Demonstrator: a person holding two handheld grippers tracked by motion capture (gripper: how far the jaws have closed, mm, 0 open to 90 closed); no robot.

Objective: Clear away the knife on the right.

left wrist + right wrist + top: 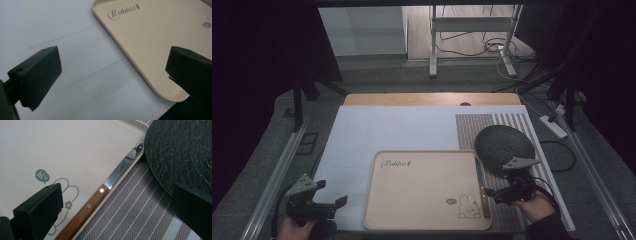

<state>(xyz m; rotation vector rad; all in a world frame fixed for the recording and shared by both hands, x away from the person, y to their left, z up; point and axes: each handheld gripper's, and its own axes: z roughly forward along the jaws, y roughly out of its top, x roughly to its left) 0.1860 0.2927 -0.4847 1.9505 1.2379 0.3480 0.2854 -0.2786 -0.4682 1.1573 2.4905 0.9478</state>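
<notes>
A white table top [377, 135] takes up most of the room in front of the person, with a striped placemat [512, 125] along its right side. On that mat sits a round dark plate [504, 143], and nearer the middle lies a wide cream tray [422, 190] with a rabbit drawing in one corner.

The thing that matters is the knife [483, 187]. It lies along the tray's right rim, wooden handle [82, 213] towards the person and steel blade [122, 168] pointing away, its tip close by the plate's edge.

The right gripper [502, 194] hangs just beside the handle, its jaws spread apart with nothing between them. The left gripper [332, 205] rests off the tray's near left corner, also spread wide and empty.

I'd guess the knife is light and quite stiff, so it won't sag when lifted. The blade looks smooth and slippery, and thin enough to slide out of a pinch. The wood should give better purchase, so the handle near the two rivets seems the place to take it, squeezing across its width. Because it lies tight against the raised rim, one jaw may have trouble getting down on that side.
</notes>
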